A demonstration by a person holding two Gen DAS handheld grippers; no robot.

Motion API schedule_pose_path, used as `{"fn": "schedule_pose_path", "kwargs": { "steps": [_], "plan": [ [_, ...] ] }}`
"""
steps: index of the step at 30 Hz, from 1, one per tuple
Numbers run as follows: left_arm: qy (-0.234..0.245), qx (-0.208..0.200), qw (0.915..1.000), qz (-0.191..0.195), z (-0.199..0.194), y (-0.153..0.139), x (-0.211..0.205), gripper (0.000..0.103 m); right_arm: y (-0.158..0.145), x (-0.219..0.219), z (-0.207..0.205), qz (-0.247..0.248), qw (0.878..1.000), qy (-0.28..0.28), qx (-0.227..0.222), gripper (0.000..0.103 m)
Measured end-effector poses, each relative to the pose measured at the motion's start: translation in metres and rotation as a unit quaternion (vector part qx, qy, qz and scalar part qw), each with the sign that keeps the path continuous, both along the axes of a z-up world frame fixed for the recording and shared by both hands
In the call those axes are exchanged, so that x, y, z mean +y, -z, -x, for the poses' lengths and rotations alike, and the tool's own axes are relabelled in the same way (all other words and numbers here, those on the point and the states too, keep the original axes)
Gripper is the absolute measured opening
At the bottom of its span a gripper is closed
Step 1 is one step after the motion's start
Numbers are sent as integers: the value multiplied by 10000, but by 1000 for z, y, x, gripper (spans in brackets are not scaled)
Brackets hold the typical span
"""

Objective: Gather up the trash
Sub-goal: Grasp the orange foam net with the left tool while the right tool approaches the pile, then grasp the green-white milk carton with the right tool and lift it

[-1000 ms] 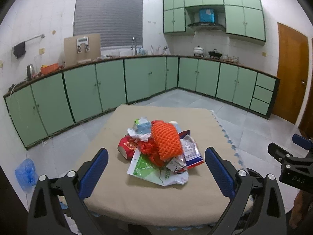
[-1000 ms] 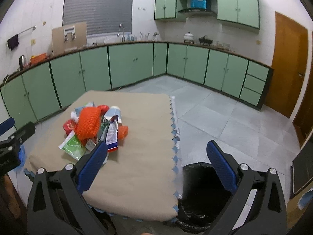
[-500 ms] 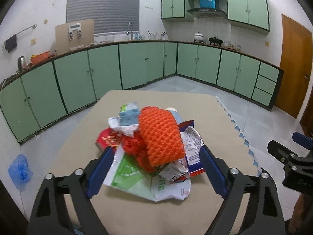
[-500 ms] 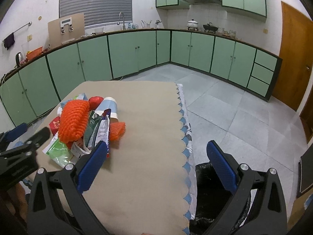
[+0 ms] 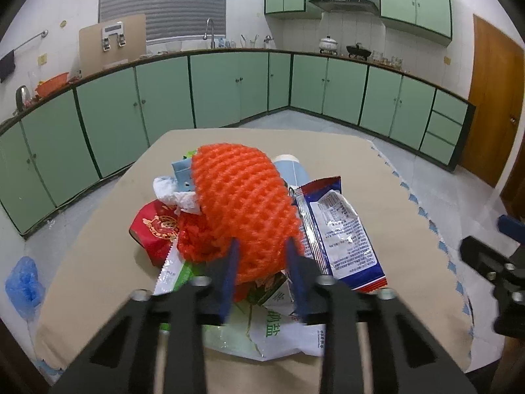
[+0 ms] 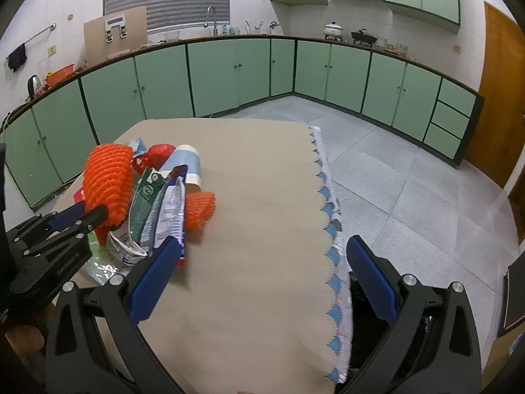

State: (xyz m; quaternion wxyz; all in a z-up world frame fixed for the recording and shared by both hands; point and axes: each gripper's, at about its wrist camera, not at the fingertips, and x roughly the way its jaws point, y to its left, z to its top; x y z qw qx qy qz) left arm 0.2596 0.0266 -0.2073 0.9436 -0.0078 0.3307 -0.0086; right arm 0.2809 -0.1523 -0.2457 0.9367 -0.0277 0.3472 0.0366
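Fingers (image 5: 233,256) of the left gripper (image 5: 261,257) have just been closing and are now pressed on the near end of the orange net (image 5: 242,197), which sits on top of the trash pile (image 5: 338,226) on the tabletop (image 5: 377,170). The right gripper (image 6: 262,274) is held wide open above bare cloth, with nothing between its fingers, just beside the pile.

The first pick-up appears to be in hand. A lift of the net is called for next, then a carry across to the black bin (image 6: 364,315) beyond the tabletop's right edge.

Only a dark sliver of the bin is seen, behind the right gripper. How much of the net is caught cannot be judged, and the items beneath it are largely covered. Whether loose wrappers will be dragged up with it cannot be told.
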Motion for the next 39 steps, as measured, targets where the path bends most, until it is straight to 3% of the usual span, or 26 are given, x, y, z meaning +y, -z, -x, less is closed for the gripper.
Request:
{"fn": "schedule_pose_path", "kwargs": {
  "steps": [3, 12, 18, 30, 31, 32, 33, 39],
  "plan": [
    [-46, -142, 9999, 14, 8, -5, 10, 14, 0, 14, -2, -5, 9999, -148, -21, 98],
    [-231, -360, 9991, -13, 40, -23, 43, 12, 2, 59, -6, -151, 9977, -666, -50, 97],
    [-351, -417, 9984, -148, 50, -25, 61, 12, 17, 95, -12, -201, 9939, -1077, 154, 79],
    [-507, -348, 9981, -73, 45, -13, 86, 12, 60, 129, -28, 234, 9915, -1236, 317, 86],
    [-516, -343, 9981, -52, 44, -12, 87, 12, 63, 130, -29, 280, 9914, -1227, 352, 84],
    [-517, -340, 9981, -40, 45, -11, 87, 12, 66, 130, -31, 275, 9906, -1276, 401, 75],
    [-513, -333, 9981, -29, 45, -11, 88, 12, 66, 130, -31, 236, 9900, -1318, 449, 60],
    [-453, -355, 9983, -47, 48, -14, 82, 12, 60, 119, -28, -108, 9890, -1412, 437, 60]
  ]
}}
